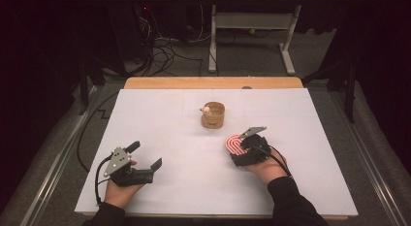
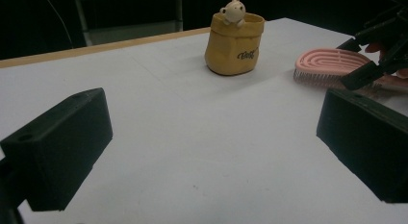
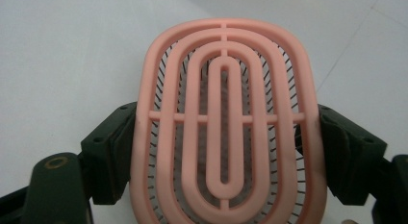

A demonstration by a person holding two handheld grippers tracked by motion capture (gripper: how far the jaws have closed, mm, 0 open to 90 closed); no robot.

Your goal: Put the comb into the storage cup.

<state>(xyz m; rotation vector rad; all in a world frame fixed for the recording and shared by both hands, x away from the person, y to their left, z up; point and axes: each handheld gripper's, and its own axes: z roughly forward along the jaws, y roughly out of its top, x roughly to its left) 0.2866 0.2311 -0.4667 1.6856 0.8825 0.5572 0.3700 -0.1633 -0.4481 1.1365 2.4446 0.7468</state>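
Observation:
A pink oval hairbrush (image 1: 234, 144) with dark bristles lies low over the white table, right of centre. My right gripper (image 1: 241, 148) is shut on it, one black jaw pressed against each long side of the brush (image 3: 226, 113). In the left gripper view the brush (image 2: 327, 63) sits bristles down, with the right gripper (image 2: 373, 53) behind it. My left gripper (image 1: 144, 155) rests near the front left of the table, open, with nothing between its wide-set jaws (image 2: 211, 152).
A small yellow pouch-shaped holder (image 1: 213, 115) with a little bear figure (image 2: 234, 10) on its rim stands at the table's middle back. The white sheet (image 1: 160, 119) covers a wooden tabletop (image 1: 213, 82). Cables and a desk frame lie on the floor beyond.

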